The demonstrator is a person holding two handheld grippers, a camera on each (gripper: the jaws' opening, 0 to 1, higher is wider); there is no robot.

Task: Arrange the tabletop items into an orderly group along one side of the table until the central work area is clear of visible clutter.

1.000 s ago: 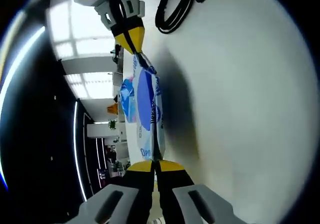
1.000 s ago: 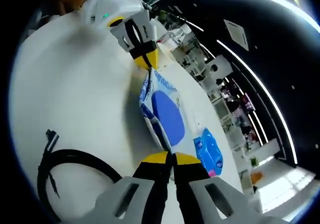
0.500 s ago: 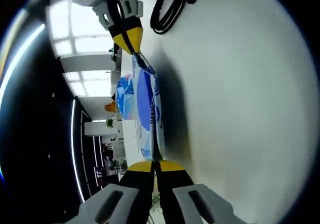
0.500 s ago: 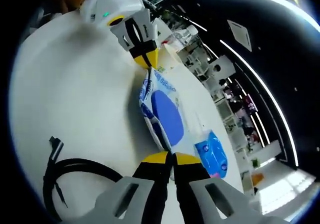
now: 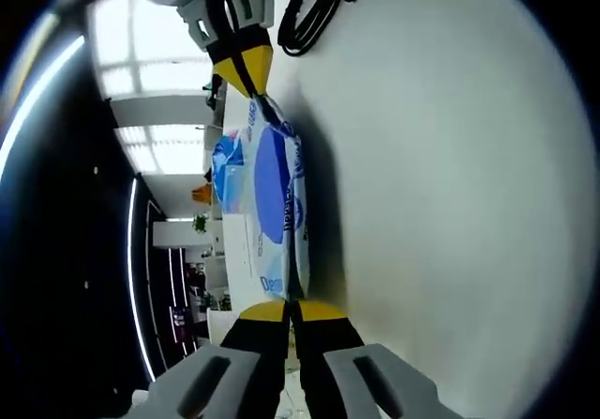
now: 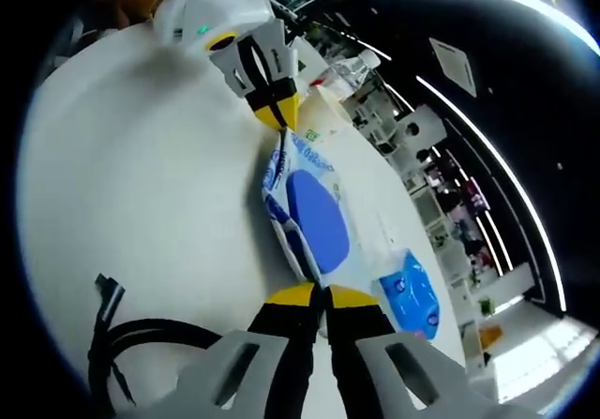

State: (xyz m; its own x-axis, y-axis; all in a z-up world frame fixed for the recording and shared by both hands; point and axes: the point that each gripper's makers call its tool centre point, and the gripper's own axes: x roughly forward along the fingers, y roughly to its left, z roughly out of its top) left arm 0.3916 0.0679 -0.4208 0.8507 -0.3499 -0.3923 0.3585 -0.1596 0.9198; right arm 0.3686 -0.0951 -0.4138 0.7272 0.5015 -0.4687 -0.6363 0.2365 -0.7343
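1. Left gripper (image 5: 292, 308): your jaws are clamped on one end seam of the wipes pack (image 5: 277, 208), held above the table (image 5: 450, 203).
2. Right gripper (image 6: 322, 297): clamped on the opposite seam.
3. Risk: uneven pull could tear a seam or let the pack slip.
4. Cable (image 6: 131, 339), blue packet (image 6: 412, 292): unsorted.

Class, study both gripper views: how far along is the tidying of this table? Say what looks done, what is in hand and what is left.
Done: nothing can be judged as finished from these views. In hand: the left gripper and right gripper each pinch one end of the blue and white wipes pack, holding it stretched between them over the white table. Left: the coiled black cable lies loose on the table, and a small blue packet sits beyond the pack.
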